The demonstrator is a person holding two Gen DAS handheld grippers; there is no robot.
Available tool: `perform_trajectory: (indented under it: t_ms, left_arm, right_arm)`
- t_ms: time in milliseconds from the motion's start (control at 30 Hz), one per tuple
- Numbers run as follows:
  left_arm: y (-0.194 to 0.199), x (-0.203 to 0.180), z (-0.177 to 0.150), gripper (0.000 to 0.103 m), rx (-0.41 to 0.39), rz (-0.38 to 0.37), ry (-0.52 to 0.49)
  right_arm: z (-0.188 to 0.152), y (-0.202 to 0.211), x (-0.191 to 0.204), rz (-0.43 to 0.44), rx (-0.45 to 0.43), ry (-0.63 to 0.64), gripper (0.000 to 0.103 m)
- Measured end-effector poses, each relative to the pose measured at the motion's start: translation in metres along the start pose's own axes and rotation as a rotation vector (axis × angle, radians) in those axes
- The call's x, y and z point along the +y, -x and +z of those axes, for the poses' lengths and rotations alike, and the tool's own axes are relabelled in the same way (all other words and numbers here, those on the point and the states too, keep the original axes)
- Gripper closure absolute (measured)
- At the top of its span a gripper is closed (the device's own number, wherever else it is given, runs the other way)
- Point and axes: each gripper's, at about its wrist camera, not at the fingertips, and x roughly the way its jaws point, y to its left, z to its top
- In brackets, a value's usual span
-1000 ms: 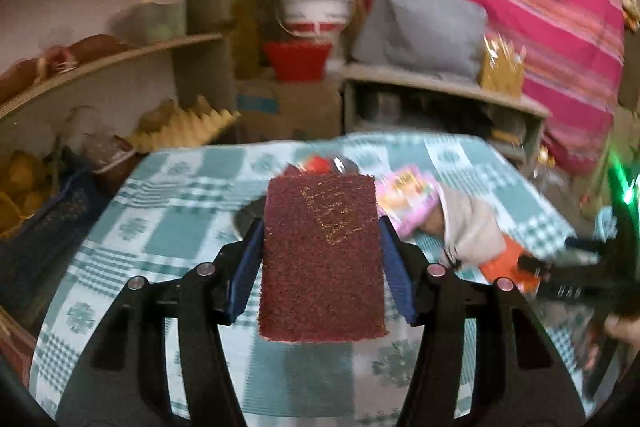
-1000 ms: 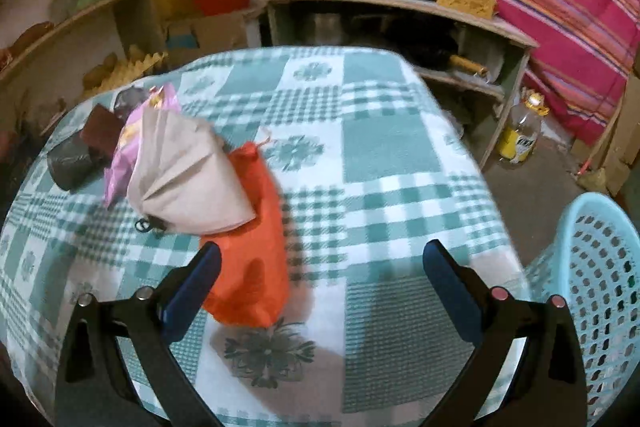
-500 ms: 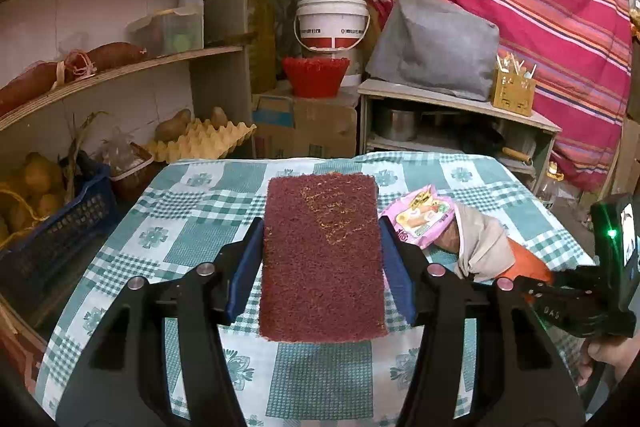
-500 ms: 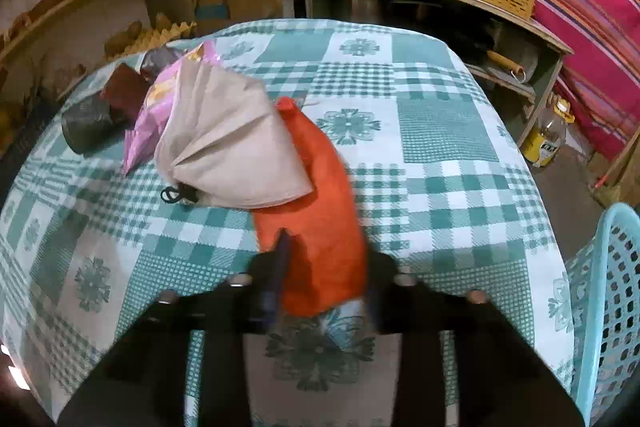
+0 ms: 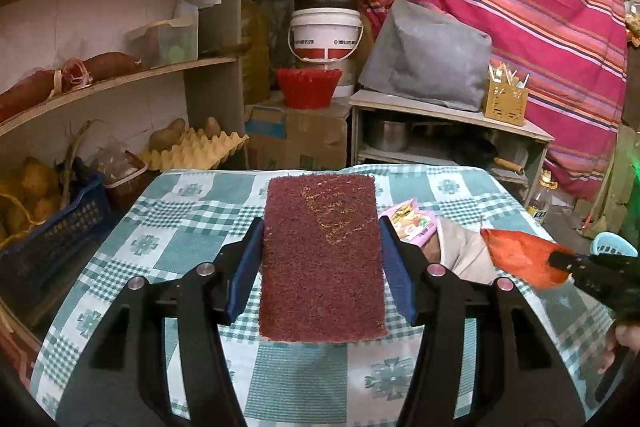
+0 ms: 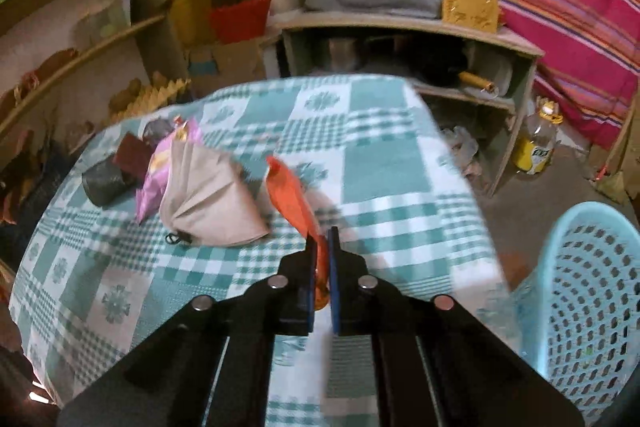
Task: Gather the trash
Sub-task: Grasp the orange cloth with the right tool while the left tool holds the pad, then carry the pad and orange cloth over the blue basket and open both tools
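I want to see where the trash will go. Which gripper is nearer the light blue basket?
Right. The right gripper, shut on the orange wrapper, is just left of the light blue basket. The left gripper, holding the maroon scouring pad, sits further left over the table.

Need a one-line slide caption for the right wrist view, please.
Right gripper shut on an orange wrapper above the checked tablecloth, with a light blue basket beside the table.
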Motion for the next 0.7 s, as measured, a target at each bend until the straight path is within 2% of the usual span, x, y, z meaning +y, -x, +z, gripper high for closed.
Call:
perform_trajectory:
  t_ms: [367,700]
  left_arm:
    - [0.006,-0.032,0.0,0.048,-0.021,-0.024,-0.036]
    - [0.006,-0.078,-0.002,0.048,-0.023,-0.087,-0.067]
  right_arm:
    - [0.002,0.046,-0.033,-0.009,-0.097,-0.02,0.098]
    - [-0.001,0.085,-0.079,-0.048,-0.168,-0.067,0.098]
